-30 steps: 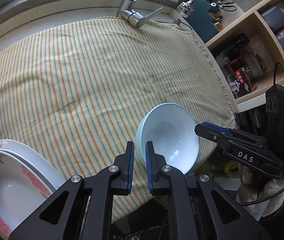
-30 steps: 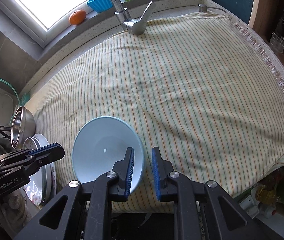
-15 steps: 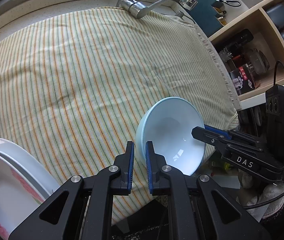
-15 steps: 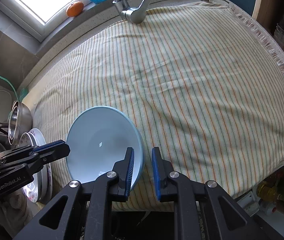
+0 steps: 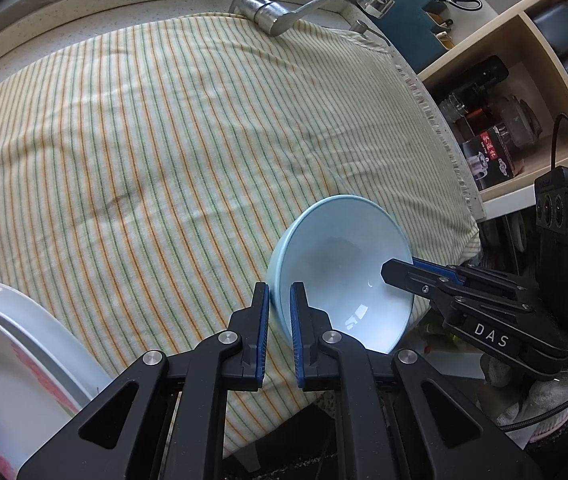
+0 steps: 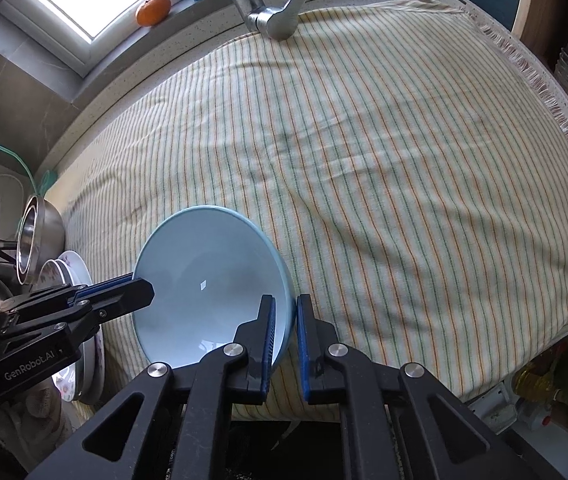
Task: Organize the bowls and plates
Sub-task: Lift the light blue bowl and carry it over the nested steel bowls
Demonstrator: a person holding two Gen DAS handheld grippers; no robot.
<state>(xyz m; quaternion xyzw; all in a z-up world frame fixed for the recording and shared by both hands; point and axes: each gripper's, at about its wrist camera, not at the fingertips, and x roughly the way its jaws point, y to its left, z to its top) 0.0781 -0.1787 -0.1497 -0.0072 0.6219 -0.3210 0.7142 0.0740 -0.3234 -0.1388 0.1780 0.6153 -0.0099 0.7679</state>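
Observation:
A light blue bowl [image 5: 344, 272] [image 6: 204, 280] hangs tilted over the near edge of a striped cloth [image 5: 164, 140] [image 6: 364, 140]. My left gripper [image 5: 279, 294] is shut on the bowl's left rim. My right gripper [image 6: 286, 304] is shut on the opposite rim. Each gripper also shows in the other's view: the right gripper [image 5: 394, 272] reaches in from the right, and the left gripper [image 6: 140, 290] from the left. A stack of white plates with pink flowers [image 5: 12, 360] [image 6: 72, 280] lies at the cloth's near left corner.
A steel faucet [image 5: 268, 16] [image 6: 272, 20] rises at the cloth's far edge. A steel bowl [image 6: 36, 236] stands beside the plates. A wooden shelf with jars and boxes [image 5: 504, 80] borders the right side. An orange [image 6: 154, 10] and a blue cup sit on the windowsill.
The right gripper's jaws have narrowed onto the bowl's rim. Both views have drifted a little towards the faucet. The left gripper's hold on the bowl is unchanged.

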